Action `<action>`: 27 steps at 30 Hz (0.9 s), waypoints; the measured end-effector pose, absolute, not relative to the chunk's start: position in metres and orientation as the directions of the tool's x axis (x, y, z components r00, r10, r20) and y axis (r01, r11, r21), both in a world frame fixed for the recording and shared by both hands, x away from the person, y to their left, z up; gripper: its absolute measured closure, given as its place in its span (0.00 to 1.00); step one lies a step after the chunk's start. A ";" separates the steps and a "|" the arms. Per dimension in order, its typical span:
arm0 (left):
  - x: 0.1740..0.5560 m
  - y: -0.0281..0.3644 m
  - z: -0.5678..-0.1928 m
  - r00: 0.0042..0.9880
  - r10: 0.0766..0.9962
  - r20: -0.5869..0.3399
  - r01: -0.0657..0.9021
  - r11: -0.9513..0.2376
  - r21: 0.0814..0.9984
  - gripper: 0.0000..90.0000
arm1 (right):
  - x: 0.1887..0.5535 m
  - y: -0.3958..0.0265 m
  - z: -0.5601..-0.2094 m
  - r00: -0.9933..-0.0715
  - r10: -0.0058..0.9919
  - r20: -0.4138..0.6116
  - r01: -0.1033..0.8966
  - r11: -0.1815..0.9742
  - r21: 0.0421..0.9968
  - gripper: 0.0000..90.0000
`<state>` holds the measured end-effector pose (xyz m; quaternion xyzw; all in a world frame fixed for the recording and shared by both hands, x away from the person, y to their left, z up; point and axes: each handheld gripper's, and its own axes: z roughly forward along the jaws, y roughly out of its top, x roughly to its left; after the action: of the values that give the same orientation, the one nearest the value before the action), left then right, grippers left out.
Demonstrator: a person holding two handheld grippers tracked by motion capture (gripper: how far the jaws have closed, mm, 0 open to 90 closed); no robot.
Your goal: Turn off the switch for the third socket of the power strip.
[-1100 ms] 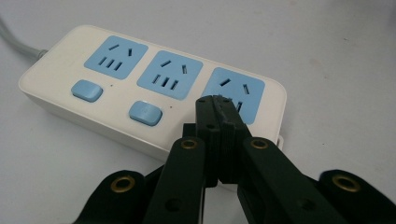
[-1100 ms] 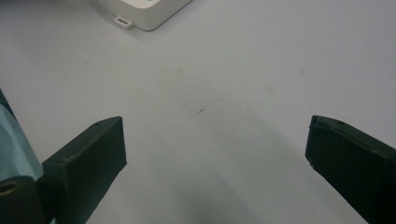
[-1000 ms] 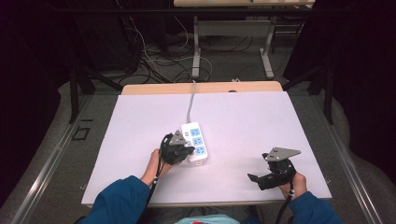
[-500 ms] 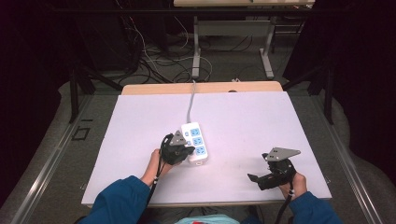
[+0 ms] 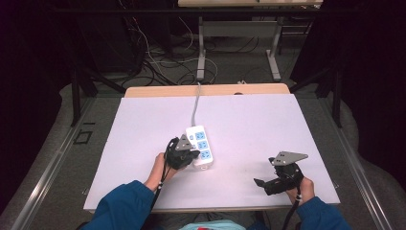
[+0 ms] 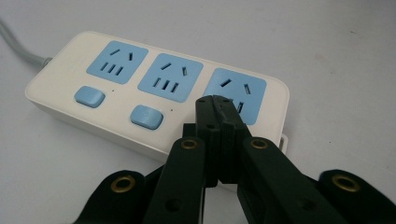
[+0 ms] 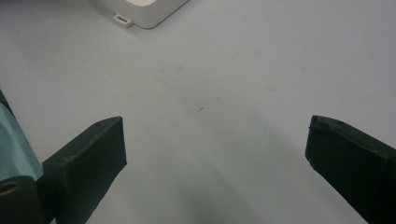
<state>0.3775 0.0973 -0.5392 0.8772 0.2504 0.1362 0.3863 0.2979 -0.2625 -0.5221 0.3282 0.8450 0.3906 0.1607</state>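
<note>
White plastic power strip (image 5: 201, 145) with three pale-blue socket faces and blue rocker switches, lying flat near the middle of the pale table (image 5: 249, 120), grey cord (image 5: 195, 105) running off toward 12 o'clock. Left hand-held gripper (image 6: 214, 100) clenched tight on nothing, jaws pressed together into one blunt tip, poised over the end of the strip farthest from the cord, at the edge of the third socket face (image 6: 236, 93). Likely step, judged from that pose: pressing a switch with the closed tip. Two blue switches (image 6: 146, 116) visible at 9 to 10 o'clock of the tip; third switch probably hidden beneath the jaws, not confirmable.

To do it well: keep jaws clamped so the tip stays stiff; centre over the rocker, not the socket slots; press straight down, lightly, to avoid skating the strip across the smooth table; lift straight up after the click.

Right hand-held gripper (image 5: 268, 183) released, jaws spread wide, low over bare table at 4 o'clock from the strip, well apart from it. Free to brace the strip's near corner (image 7: 140, 11) if sliding begins.
</note>
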 end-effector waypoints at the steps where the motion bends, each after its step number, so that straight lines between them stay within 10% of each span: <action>1: 0.378 0.098 -0.539 0.837 0.545 0.041 0.337 -0.574 0.746 1.00 | 0.298 -0.262 -0.522 -0.733 0.680 -0.014 0.430 0.479 0.765 0.05; 27: 0.379 0.099 -0.540 0.838 0.544 0.036 0.337 -0.569 0.750 1.00 | 0.298 -0.262 -0.523 -0.732 0.681 -0.010 0.438 0.482 0.759 0.05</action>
<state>0.3787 0.0988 -0.5397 0.8758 0.2517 0.1328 0.3898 0.2982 -0.2623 -0.5226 0.3305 0.8464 0.3871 0.1568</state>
